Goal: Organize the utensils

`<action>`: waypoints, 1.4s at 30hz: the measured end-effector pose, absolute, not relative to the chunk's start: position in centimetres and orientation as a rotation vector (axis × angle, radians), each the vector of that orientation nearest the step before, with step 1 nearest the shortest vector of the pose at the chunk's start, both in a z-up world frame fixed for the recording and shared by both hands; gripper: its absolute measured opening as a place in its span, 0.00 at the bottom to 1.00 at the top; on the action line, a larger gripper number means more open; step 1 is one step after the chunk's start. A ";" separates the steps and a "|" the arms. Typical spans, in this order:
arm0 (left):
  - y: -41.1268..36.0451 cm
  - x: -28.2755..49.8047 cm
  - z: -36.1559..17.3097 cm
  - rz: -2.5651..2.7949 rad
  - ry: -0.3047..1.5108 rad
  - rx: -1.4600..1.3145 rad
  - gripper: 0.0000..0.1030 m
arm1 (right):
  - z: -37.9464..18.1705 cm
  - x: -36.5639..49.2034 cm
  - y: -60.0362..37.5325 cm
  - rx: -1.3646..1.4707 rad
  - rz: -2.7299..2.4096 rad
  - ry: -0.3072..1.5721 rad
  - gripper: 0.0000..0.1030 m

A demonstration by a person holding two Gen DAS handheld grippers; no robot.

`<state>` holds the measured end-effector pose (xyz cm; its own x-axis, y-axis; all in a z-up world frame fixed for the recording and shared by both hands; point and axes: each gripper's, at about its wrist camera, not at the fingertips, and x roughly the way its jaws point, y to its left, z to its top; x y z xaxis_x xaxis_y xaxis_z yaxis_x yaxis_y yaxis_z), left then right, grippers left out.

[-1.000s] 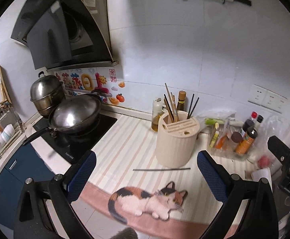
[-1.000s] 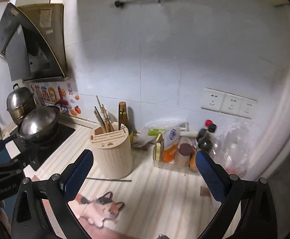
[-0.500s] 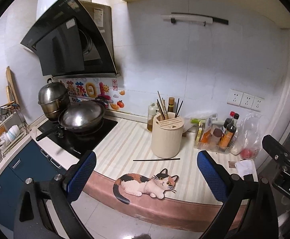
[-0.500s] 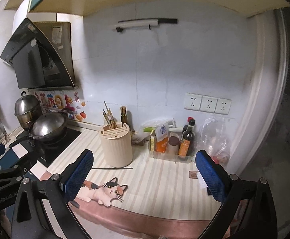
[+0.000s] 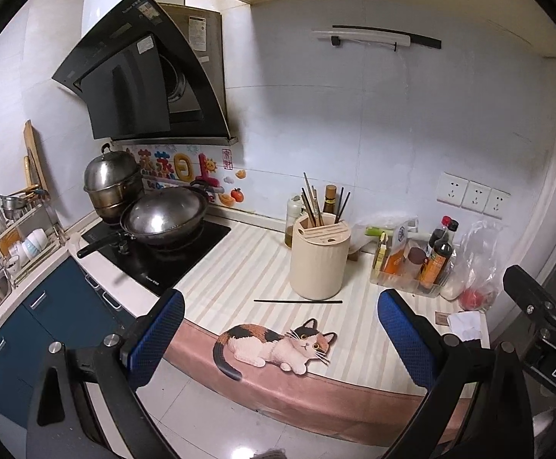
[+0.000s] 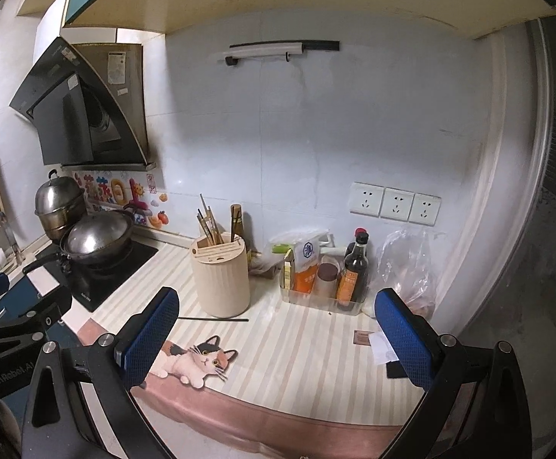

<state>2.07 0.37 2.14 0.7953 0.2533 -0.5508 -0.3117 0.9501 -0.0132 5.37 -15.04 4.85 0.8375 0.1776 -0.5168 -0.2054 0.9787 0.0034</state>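
Note:
A cream utensil holder (image 5: 319, 258) stands on the striped counter, with several chopsticks (image 5: 310, 201) upright in its slots; it also shows in the right wrist view (image 6: 222, 277). One dark chopstick (image 5: 298, 301) lies flat on the counter just in front of the holder, and it shows in the right wrist view (image 6: 213, 319) too. My left gripper (image 5: 282, 340) is open and empty, held back off the counter's front edge. My right gripper (image 6: 276, 338) is open and empty, also back from the counter.
A wok (image 5: 163, 218) and a steel pot (image 5: 112, 183) sit on the black hob at the left. A clear tray of sauce bottles (image 5: 412, 267) and a plastic bag (image 5: 477, 264) stand at the right. A cat picture (image 5: 278, 346) marks the counter mat's front edge.
Both grippers have pulled back and away from the counter, so the holder and the lying chopstick look smaller and farther. Both stay open and empty.

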 end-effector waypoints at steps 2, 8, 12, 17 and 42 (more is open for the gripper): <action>0.2 2.1 2.1 0.307 0.578 -0.104 1.00 | 4.8 5.7 -15.3 -0.060 0.206 0.539 1.00; 0.1 2.0 2.0 0.306 0.581 -0.104 1.00 | 4.6 6.3 -15.6 -0.064 0.218 0.538 1.00; 0.1 2.0 2.0 0.311 0.579 -0.100 1.00 | 4.6 6.4 -15.5 -0.066 0.229 0.537 1.00; 0.0 2.0 2.1 0.322 0.578 -0.094 1.00 | 4.5 6.5 -15.4 -0.060 0.236 0.540 1.00; 0.9 2.4 2.4 0.335 0.571 -0.091 1.00 | 3.8 7.2 -14.5 -0.054 0.233 0.550 1.00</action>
<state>2.36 0.88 2.42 0.7887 0.2854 -0.5445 -0.3355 0.9420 0.0078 7.22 -14.45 3.83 0.8267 0.2053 -0.5239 -0.2340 0.9722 0.0118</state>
